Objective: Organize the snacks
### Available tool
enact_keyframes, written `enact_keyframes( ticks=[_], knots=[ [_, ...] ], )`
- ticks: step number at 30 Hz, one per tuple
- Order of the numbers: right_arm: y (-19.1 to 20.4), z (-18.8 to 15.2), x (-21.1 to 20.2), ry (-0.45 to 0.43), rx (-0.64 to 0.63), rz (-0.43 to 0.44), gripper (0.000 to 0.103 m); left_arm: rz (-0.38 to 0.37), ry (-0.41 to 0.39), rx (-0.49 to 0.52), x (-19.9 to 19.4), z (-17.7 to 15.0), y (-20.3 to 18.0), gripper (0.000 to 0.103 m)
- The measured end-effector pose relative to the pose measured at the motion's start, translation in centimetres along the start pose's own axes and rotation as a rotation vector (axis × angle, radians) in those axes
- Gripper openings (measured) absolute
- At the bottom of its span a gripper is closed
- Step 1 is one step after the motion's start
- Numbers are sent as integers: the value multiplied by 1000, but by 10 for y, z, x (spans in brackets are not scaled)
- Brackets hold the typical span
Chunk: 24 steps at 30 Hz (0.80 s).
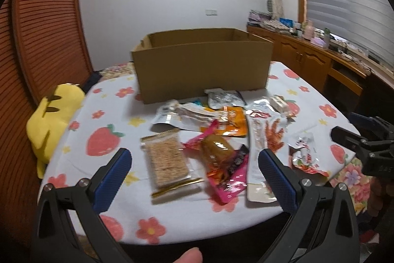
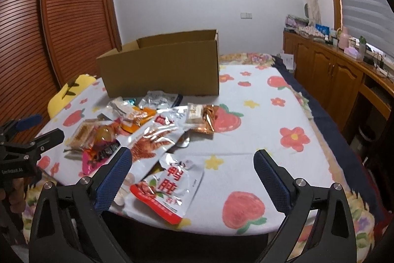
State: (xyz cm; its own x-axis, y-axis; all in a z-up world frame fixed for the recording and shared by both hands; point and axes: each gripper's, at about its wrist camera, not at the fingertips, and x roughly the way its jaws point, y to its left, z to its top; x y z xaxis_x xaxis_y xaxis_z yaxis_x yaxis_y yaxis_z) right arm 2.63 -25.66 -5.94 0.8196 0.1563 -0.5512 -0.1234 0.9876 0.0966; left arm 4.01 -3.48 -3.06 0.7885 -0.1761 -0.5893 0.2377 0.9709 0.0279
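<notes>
An open cardboard box point(image 1: 202, 63) point(image 2: 160, 70) stands at the far side of a strawberry-print table. In front of it lies a loose pile of snack packets. Nearest my left gripper point(image 1: 194, 164) are a clear-wrapped cracker bar point(image 1: 167, 159) and a pink packet with an amber cake point(image 1: 219, 157). My left gripper hovers open above them, holding nothing. My right gripper point(image 2: 192, 166) is open over the table's near edge, with a white and red pouch point(image 2: 167, 186) by its left finger. A chicken-feet pouch point(image 2: 152, 139) lies behind it.
A yellow plush toy point(image 1: 51, 125) sits at the table's left edge. A wooden slatted wardrobe point(image 1: 44, 16) stands on the left, and a cluttered wooden sideboard point(image 2: 332, 70) runs under the window on the right. The right half of the tablecloth point(image 2: 283, 134) is bare.
</notes>
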Motion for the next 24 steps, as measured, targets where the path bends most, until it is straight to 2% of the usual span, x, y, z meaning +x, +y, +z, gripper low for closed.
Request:
enact_keyframes(
  ticks=[3,8,14,19,24],
  knots=[
    [-4,-1,9,37,-6,25,95,-48,27,11,8,3,-7,103],
    [2,-7,27,103,-34,74,88,-76,43,31,18,6,-17,103],
    [5,-12,48,170,-30,80,77,-107,70,20,31,6,-16,103],
    [8,-11,60,210,-33,81,76,-138,93,12,41,5,-15,103],
    [10,-15,70,257,-78,37,75,-139,100,25,46,6,-19,102]
  ],
)
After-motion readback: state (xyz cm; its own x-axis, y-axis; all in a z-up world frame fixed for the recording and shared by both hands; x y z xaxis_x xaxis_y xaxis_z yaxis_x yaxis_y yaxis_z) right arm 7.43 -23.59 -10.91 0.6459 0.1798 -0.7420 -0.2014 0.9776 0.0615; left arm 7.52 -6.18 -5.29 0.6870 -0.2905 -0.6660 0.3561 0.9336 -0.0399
